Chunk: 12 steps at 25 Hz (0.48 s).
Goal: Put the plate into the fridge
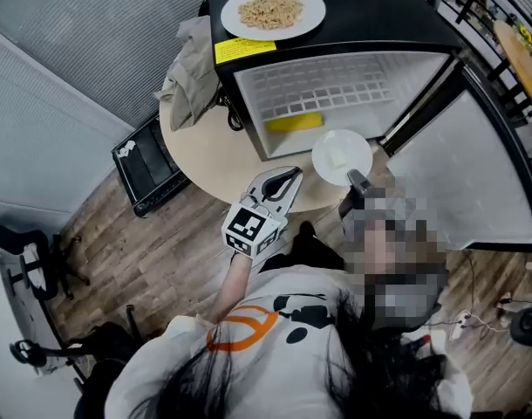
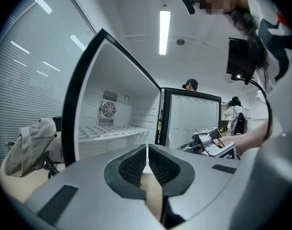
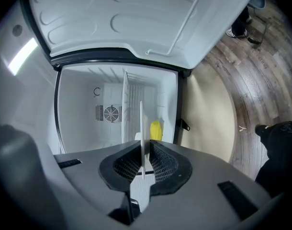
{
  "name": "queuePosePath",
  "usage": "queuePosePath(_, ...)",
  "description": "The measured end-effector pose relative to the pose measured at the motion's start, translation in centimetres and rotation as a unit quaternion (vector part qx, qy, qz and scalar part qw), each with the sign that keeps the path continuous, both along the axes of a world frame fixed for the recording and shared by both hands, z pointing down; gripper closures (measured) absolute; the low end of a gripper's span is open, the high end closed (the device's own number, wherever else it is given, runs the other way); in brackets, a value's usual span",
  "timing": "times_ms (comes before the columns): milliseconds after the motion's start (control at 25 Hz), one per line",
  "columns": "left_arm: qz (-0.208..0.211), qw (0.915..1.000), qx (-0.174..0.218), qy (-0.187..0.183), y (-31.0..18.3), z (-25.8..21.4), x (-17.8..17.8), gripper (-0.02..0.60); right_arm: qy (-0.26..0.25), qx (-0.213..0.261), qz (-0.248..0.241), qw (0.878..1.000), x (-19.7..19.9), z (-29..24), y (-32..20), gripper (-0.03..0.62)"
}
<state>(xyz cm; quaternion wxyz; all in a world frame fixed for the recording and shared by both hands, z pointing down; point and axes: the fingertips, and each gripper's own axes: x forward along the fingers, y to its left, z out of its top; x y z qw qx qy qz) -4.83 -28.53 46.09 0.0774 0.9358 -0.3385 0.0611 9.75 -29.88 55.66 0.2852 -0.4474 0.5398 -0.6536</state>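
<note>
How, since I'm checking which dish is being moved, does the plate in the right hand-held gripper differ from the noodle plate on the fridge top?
The held plate is clamped at its rim in the right hand-held gripper, while the noodle plate rests on the fridge top. The noodle plate is heaped with food; the held plate looks bare. Both are round and white.

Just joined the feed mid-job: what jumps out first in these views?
The open fridge, door swung wide, with a small white plate pinched by its rim in the right gripper just in front of the opening. A yellow item lies inside, and a plate of noodles sits on the fridge's black top. The left gripper is shut and empty.
</note>
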Motion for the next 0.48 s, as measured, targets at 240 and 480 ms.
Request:
queuePosePath(240, 0.020, 0.9998, -0.005, -0.004, -2.3, 0.5, 2.8, 0.569, -0.019, -0.032, 0.032, 0.999, 1.3, 3.3, -3.8, 0.559)
queuePosePath(480, 0.023, 0.9995, -0.017, -0.011, -4.0, 1.5, 3.6, 0.569, -0.013, -0.052, 0.055, 0.997, 1.7, 6.3, -7.0, 0.559)
